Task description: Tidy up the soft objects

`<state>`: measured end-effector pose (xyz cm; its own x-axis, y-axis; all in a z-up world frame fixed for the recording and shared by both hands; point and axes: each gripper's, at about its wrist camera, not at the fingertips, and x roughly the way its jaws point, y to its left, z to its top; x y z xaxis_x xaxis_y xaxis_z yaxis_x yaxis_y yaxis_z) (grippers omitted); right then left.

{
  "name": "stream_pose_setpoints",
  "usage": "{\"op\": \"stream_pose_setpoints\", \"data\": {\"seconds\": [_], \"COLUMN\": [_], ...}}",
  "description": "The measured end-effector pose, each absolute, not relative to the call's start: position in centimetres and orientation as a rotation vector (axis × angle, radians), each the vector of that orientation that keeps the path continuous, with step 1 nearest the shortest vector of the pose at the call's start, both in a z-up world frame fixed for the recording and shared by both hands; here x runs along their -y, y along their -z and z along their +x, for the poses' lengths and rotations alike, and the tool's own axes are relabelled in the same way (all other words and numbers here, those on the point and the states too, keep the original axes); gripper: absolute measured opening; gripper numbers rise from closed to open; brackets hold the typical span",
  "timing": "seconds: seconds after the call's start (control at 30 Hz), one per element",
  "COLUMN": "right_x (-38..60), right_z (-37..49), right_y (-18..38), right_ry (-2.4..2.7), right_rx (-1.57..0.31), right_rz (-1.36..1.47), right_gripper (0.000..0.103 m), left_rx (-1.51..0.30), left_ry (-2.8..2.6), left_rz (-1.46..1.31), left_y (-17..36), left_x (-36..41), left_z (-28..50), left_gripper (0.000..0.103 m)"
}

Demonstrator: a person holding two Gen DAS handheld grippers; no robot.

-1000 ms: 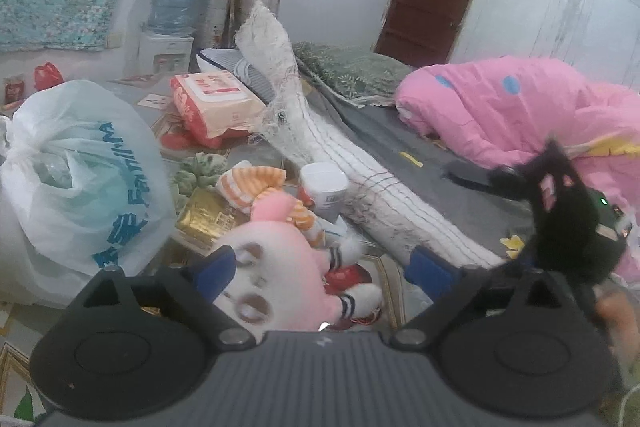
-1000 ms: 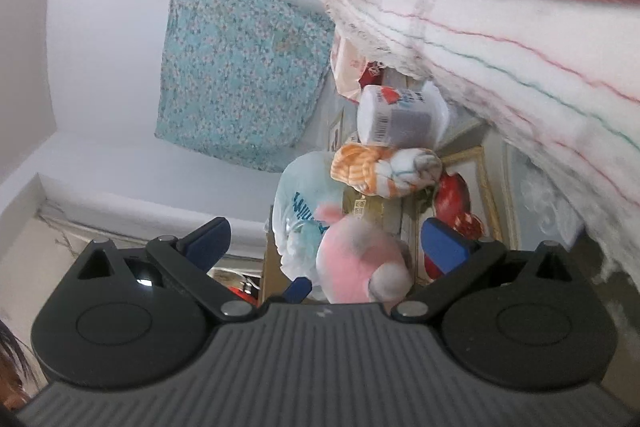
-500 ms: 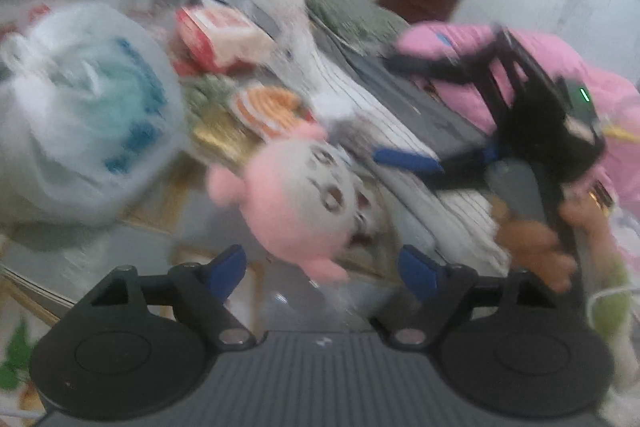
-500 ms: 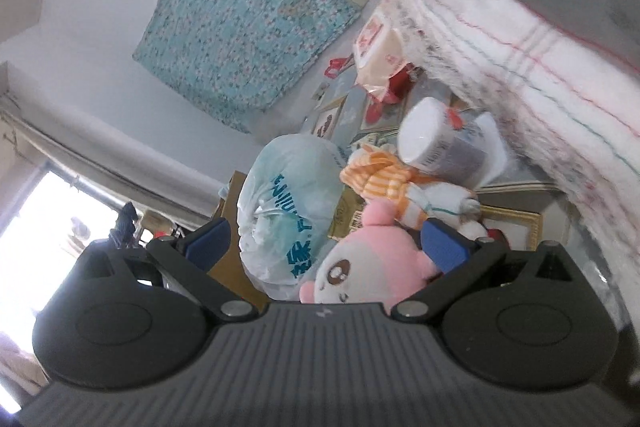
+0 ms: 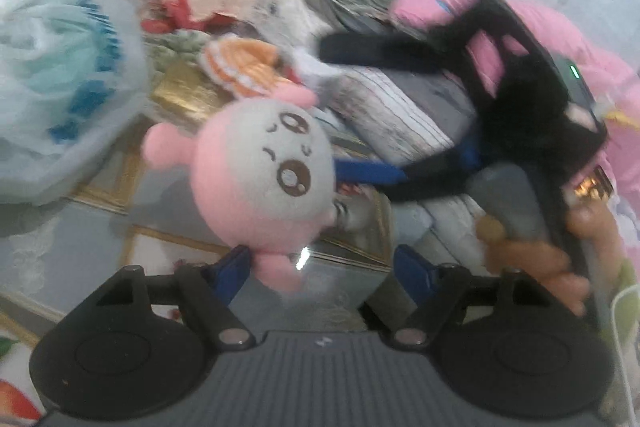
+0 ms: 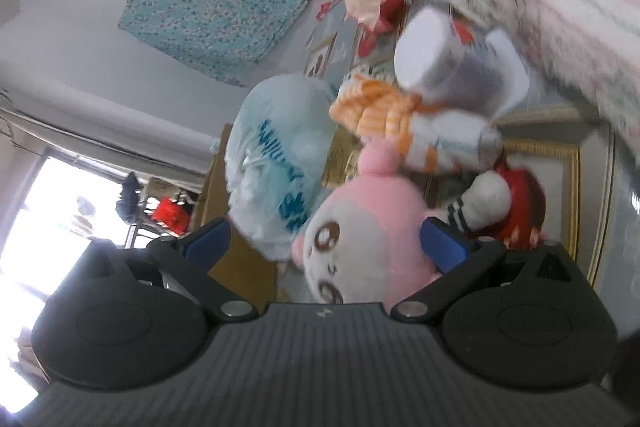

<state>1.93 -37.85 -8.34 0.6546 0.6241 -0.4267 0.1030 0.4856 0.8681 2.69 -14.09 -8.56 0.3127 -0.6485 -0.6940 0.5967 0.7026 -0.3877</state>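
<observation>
Pink plush (image 5: pixel 264 179) sits between the closing left hand-held gripper (image 5: pixel 320 267); right hand-held gripper (image 6: pixel 324 239) touches it, jaws apart.

- My right gripper (image 6: pixel 324 241) hides the lower half of the round pink-and-white plush toy (image 6: pixel 360 239) behind its grey body.
- Whether my blue pads (image 6: pixel 442 241) press the plush, I cannot tell.
- The white plastic bag with blue lettering (image 5: pixel 52 75) is blurred, its print unreadable, and cut off by the left edge.
- The white cylindrical container (image 6: pixel 440 63) is smeared; its label is illegible.
</observation>
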Motion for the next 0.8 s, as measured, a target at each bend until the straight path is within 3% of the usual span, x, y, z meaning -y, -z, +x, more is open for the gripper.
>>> {"op": "stream_pose_setpoints", "data": {"seconds": [0.3, 0.63, 0.8], "right_x": [36.3, 40.8, 40.3], "right_z": [-0.3, -1.5, 0.4], "right_y": [10.9, 5.3, 6.0], "right_ry": [-0.543, -0.455, -0.354], "right_rx": [-0.894, -0.654, -0.692], "right_rz": [1.27, 1.13, 1.051], "right_gripper": [0.102, 0.102, 0.102], "left_rx": [-0.867, -0.88, -0.894], "left_ry": [0.649, 0.729, 0.721], "left_rz": [-0.151, -0.124, -0.053], "left_y": [7.9, 7.7, 8.7], "left_x": [9.3, 9.5, 12.4], "left_z": [4.4, 3.6, 3.5], "left_gripper": [0.08, 0.082, 0.081]}}
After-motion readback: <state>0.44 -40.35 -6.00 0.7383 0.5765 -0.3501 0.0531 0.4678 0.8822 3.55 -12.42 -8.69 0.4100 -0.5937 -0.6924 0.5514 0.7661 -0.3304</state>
